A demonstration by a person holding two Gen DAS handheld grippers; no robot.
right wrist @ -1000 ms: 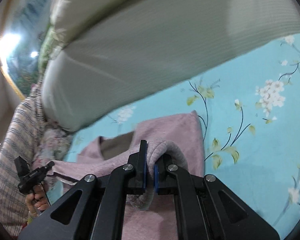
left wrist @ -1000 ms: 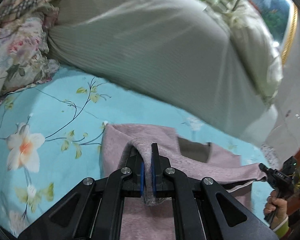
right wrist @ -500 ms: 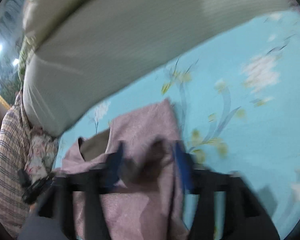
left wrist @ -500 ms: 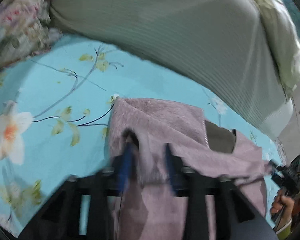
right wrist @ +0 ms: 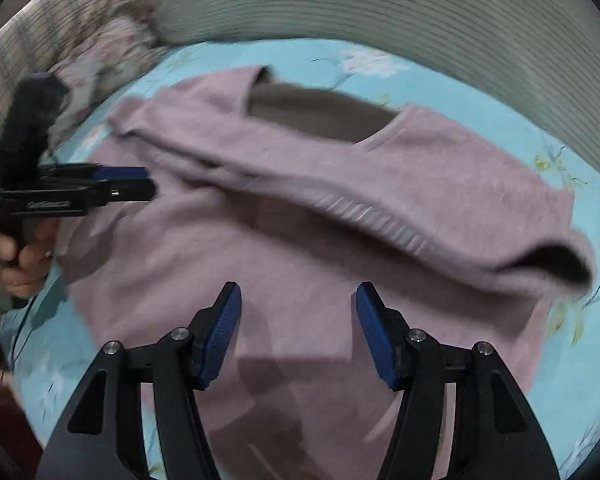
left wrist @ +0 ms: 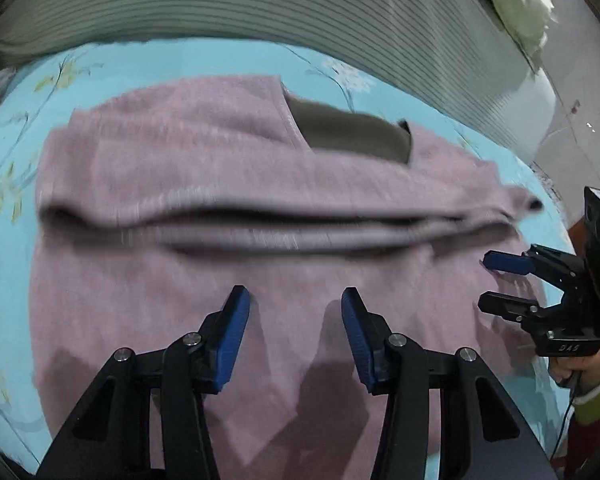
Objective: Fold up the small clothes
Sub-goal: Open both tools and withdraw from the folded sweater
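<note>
A mauve knit sweater (left wrist: 188, 168) lies on the turquoise floral bedsheet (left wrist: 16, 128), its lower part folded up over the body, with the brown neck lining (left wrist: 348, 132) showing at the far side. It also shows in the right wrist view (right wrist: 420, 184). My left gripper (left wrist: 295, 320) is open and empty, held just above the near part of the sweater. My right gripper (right wrist: 298, 320) is open and empty over the same cloth. The right gripper also shows at the right of the left wrist view (left wrist: 504, 284), and the left gripper at the left of the right wrist view (right wrist: 140, 184).
A large grey-green ribbed pillow (left wrist: 300, 8) runs along the far side of the bed (right wrist: 420, 12). A plaid and floral blanket (right wrist: 72, 40) is bunched at the far left. A white pillow (left wrist: 528, 4) lies at the far right.
Both grippers were shut on the sweater's edge; they carried it forward, opened and let go. The fold now lies on the sweater and both grippers have pulled back.
</note>
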